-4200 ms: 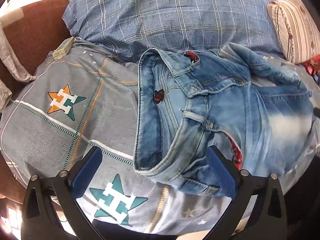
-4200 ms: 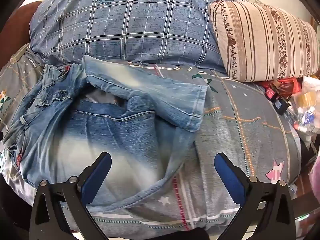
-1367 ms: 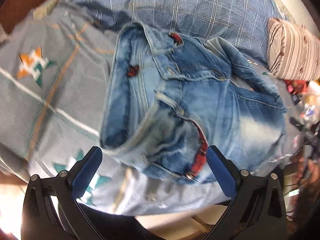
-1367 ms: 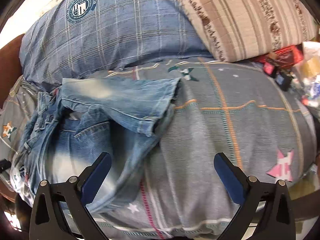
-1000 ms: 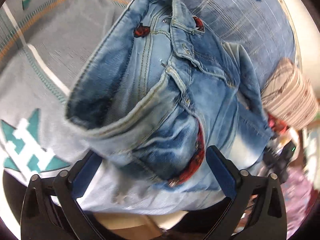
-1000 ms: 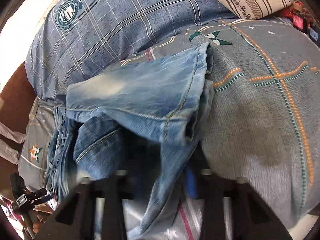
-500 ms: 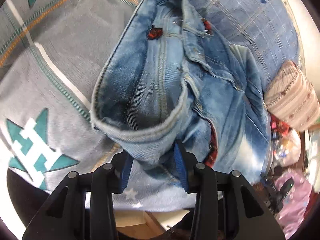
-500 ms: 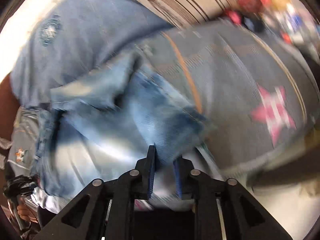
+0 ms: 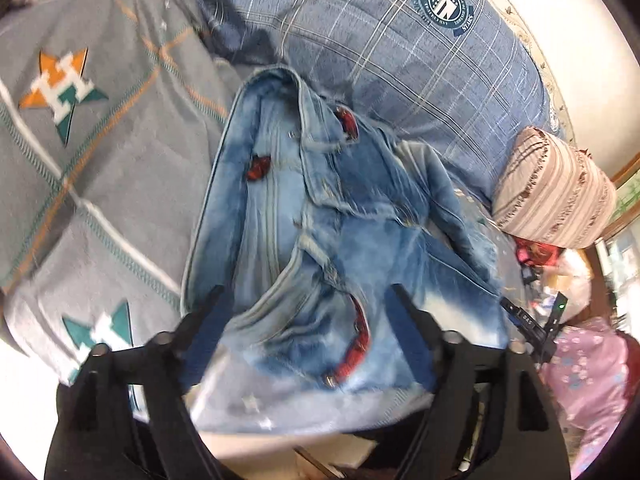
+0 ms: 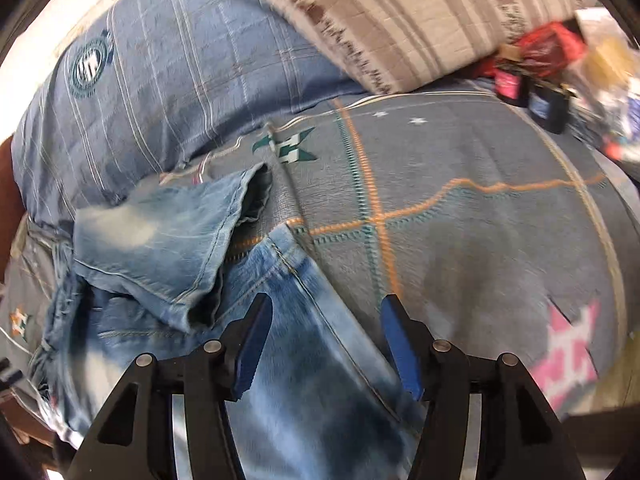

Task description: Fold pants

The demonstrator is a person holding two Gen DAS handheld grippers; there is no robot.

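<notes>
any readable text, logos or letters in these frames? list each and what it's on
"H": on the orange and teal star printed on the grey bedsheet.
"H": on the teal star, same sheet.
"H": on the teal star in the right wrist view.
"STARS": ribbon of the round crest on the blue plaid pillow; the ring lettering is too small to read.

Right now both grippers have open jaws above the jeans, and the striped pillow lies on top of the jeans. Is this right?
Not quite. The striped pillow lies apart from the jeans, beside the blue plaid pillow, as the left wrist view shows. Both jaws are indeed open over the denim.
</notes>
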